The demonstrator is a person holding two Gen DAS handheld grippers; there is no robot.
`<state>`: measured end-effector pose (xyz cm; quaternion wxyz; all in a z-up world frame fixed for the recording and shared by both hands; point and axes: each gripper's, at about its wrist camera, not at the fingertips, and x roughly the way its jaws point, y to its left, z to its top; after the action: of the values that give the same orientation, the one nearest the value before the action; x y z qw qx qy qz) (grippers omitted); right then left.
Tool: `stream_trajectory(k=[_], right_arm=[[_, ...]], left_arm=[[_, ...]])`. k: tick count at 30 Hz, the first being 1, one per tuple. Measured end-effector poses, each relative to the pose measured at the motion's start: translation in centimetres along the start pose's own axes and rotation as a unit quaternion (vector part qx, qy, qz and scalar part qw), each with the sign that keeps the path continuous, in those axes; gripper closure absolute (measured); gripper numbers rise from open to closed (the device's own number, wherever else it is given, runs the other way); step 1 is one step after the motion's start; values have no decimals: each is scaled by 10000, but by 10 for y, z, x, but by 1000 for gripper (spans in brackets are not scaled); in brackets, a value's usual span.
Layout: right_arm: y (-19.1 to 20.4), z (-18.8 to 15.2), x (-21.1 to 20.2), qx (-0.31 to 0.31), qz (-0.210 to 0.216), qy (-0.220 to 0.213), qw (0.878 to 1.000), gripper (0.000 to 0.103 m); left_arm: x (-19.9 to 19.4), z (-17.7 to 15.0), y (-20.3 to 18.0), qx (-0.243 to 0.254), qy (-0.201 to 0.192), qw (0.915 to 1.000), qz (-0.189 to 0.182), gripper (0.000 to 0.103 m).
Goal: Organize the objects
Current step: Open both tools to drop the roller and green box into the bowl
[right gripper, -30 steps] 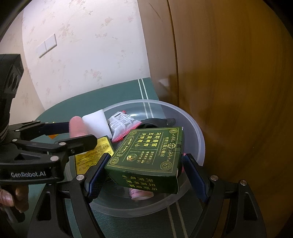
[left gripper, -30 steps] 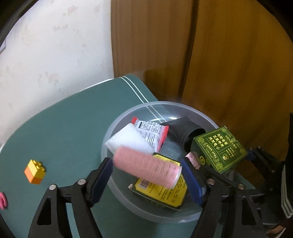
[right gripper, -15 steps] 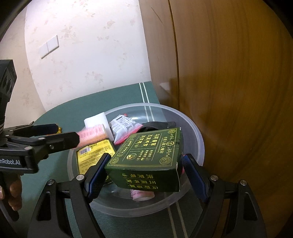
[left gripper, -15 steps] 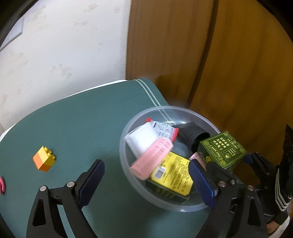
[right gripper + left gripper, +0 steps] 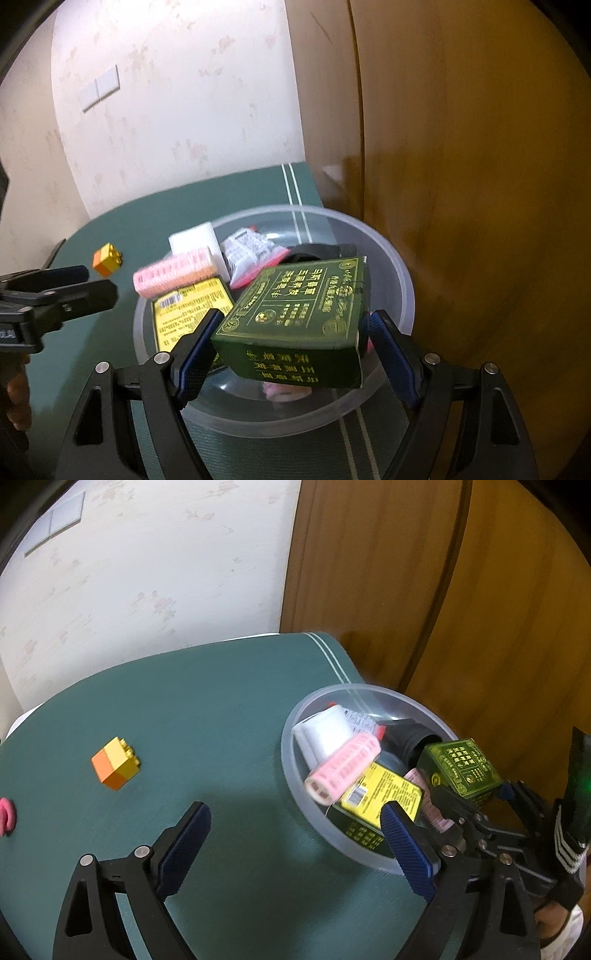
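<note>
Table (image 5: 229, 716): green cover with a pair of pale stripes near the far edge, set against a wooden door panel (image 5: 480, 166) and floral wallpaper.

Clear plastic bowl (image 5: 291, 775): sits at the table's right end, by the wood panel. Contents: white block (image 5: 325, 731), printed sachet with red edges (image 5: 251, 254), black item, yellow-labelled box (image 5: 384, 794) lying flat.

Green box (image 5: 295, 317) with gold lettering: clamped between the pads of the right gripper (image 5: 291, 350), held tilted above the bowl's near rim, not resting on the contents.

Pink ribbed roller (image 5: 343, 771): lies across the white block and yellow-labelled box inside the bowl.

Left gripper (image 5: 295, 849): released, jaws have just been opening, nothing between them; only bare table and the bowl's near wall ahead.

Orange-and-yellow toy brick (image 5: 115, 763): on the table, well apart from the bowl, to its left.

Small pink item (image 5: 6, 816): at the left edge of the left wrist view, cut off.
</note>
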<state>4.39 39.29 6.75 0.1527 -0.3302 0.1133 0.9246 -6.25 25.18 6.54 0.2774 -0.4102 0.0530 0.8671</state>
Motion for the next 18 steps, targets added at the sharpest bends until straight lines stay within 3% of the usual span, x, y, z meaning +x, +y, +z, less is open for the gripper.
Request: stream_trajectory(k=[9, 18], right_arm=[[-3, -1, -12, 55, 122, -320, 9994, 21], [-4, 0, -24, 167, -31, -681, 9975, 20]], left_arm=[[-7, -6, 10, -148, -2, 9999, 22, 7], [-14, -11, 16, -198, -48, 9996, 194, 7]])
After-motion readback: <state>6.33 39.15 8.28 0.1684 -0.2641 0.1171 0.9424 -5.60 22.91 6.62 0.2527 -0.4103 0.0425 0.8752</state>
